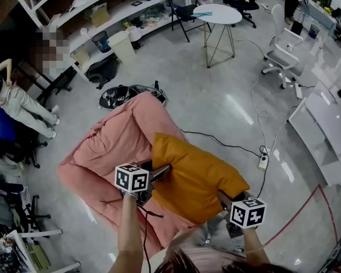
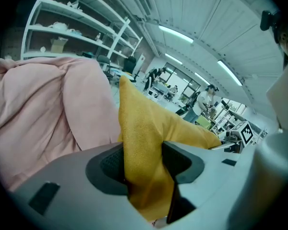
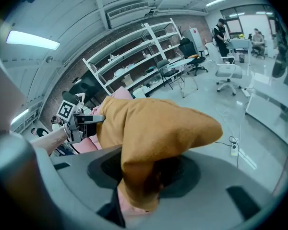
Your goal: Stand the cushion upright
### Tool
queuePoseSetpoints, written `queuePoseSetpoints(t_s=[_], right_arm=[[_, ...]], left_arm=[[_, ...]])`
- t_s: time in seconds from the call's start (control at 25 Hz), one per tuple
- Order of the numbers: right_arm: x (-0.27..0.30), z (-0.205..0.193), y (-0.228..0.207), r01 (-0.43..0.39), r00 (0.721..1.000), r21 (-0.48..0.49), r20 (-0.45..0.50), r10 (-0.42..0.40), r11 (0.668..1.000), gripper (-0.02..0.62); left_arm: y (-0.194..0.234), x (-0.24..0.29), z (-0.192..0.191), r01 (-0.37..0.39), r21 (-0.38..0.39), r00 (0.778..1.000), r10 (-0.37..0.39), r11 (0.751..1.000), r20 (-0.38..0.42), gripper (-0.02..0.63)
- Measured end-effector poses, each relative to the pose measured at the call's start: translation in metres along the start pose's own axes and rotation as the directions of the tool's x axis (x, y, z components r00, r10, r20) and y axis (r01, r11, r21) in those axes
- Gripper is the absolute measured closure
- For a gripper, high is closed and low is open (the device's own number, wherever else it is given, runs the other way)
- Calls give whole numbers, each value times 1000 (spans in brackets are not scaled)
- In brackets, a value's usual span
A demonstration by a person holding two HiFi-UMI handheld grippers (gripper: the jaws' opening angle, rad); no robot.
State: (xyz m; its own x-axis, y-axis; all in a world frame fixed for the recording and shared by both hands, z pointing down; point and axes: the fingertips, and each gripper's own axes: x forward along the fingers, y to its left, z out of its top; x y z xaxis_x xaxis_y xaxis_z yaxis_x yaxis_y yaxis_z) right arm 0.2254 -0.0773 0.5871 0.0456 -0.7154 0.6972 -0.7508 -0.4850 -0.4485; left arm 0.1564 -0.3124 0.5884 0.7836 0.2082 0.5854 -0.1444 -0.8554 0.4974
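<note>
Orange cushion (image 1: 199, 175): clamped at its near corners by left gripper (image 1: 161, 172) and right gripper (image 1: 223, 198); lain slanted on pink padded seat (image 1: 102, 152); uprighting judged unfinished.

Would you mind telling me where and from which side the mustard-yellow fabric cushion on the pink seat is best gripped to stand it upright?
At its two near corners, from the person's side. The mustard-yellow fabric cushion lies slumped on the pink padded seat, and probably only its thin corners fit between jaws; the left gripper and right gripper pinch them now.
</note>
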Motion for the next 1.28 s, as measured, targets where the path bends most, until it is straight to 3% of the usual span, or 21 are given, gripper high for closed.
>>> queuePoseSetpoints(t_s=[0.64, 1.28], right_arm=[[-20, -20, -14, -67, 997, -33, -49, 65, 997, 413], [-19, -24, -11, -187, 975, -131, -144, 168, 974, 426]], left_arm=[[-45, -30, -21, -134, 0, 989, 134, 991, 60, 385], [-68, -69, -51, -306, -80, 941, 314, 949, 126, 393]])
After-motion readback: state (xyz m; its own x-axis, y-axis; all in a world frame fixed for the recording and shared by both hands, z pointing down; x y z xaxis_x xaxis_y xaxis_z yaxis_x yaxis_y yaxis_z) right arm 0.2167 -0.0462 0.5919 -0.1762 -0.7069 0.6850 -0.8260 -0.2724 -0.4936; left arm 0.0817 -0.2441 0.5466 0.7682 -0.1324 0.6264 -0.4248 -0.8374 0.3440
